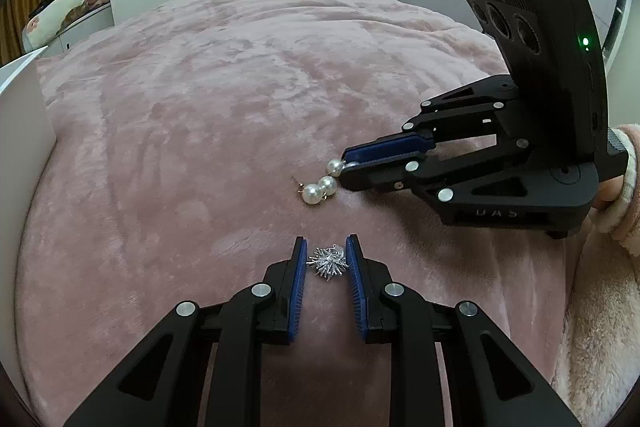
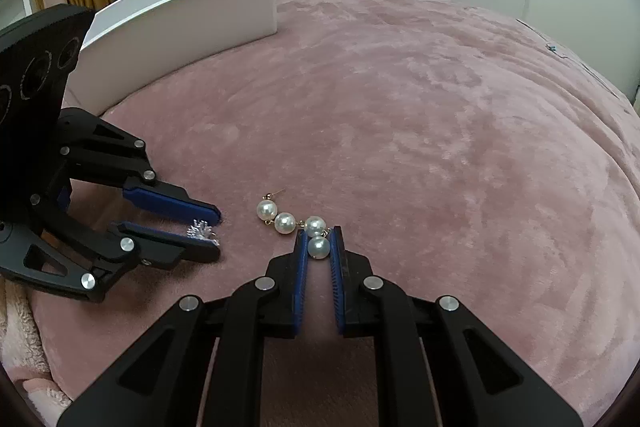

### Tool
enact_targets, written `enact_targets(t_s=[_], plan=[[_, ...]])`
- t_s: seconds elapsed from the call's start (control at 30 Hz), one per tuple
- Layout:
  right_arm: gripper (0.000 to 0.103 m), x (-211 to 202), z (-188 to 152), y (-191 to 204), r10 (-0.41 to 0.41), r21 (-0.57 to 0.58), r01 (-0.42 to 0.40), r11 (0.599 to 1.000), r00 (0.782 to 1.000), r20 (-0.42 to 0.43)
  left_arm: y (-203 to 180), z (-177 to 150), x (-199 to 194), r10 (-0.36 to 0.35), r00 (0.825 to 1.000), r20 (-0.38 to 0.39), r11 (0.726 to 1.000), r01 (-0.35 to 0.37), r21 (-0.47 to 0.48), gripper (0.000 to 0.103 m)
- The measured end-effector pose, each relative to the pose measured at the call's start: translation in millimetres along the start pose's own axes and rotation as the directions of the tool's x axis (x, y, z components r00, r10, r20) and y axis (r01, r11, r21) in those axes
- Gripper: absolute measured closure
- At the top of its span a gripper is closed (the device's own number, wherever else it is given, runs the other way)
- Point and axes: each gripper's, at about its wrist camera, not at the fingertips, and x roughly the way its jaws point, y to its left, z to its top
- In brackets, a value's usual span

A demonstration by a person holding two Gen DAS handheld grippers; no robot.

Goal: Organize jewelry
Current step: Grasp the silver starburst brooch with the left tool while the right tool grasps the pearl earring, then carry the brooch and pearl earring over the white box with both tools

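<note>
Two hand-held grippers work low over a pink plush blanket (image 1: 224, 99), each lined up on a piece of jewelry.

The left gripper (image 1: 325, 259) rests its tips on the fabric with a spiky silver brooch (image 1: 328, 261) between its blue pads (image 1: 298, 279). The jaws stand a little apart; the right pad looks to touch the brooch's edge, while a thin gap shows on the left, so the piece is bracketed rather than pinched. Seen from the right wrist camera, the same brooch (image 2: 202, 229) lies between the two fingers at their tips, against the nearer one.

The right gripper (image 2: 319, 243), coming in from the other side, has closed its narrow gap around one pearl (image 2: 319, 246) of a pearl earring (image 2: 316, 233); both pads sit against the bead, which reads as a grip. That earring's second pearl lies just past the fingertips. From the left wrist camera the right gripper (image 1: 345, 165) shows side-on, jaws nearly together, with one pearl at the tips.

A second pearl earring (image 2: 276, 217), two beads on a gold post, lies loose on the blanket just beside the held one, between the two grippers.

A white box (image 2: 188, 15) stands well back on the blanket, behind the left gripper. A sleeve of pale fleece (image 1: 624, 187) shows at the right gripper's handle.
</note>
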Motion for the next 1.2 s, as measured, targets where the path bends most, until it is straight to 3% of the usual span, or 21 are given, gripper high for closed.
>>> enact_targets(t_s=[0.6,0.9,1.2], plan=[[0.091,-54.2,4.6,-19.9,-0.103,0.085,0.097,0.992,0.992,0.071,27.2,-1.8,-45.9,0.08,0.996,0.027,0.995,-0.078,-0.065,0.078],[0.091,-93.6,33.9,-20.5,-0.149,0.072,0.139,0.988,0.977,0.151,46.6,5.2,-92.6,0.139,0.987,0.083,0.986,-0.13,-0.104,0.078],[0.091,-123.2,92.1,8.1,-0.101,0.031,0.097,0.995,0.961,0.259,67.1,20.8,-152.6,0.2,0.969,0.143,0.975,-0.182,-0.13,0.078]])
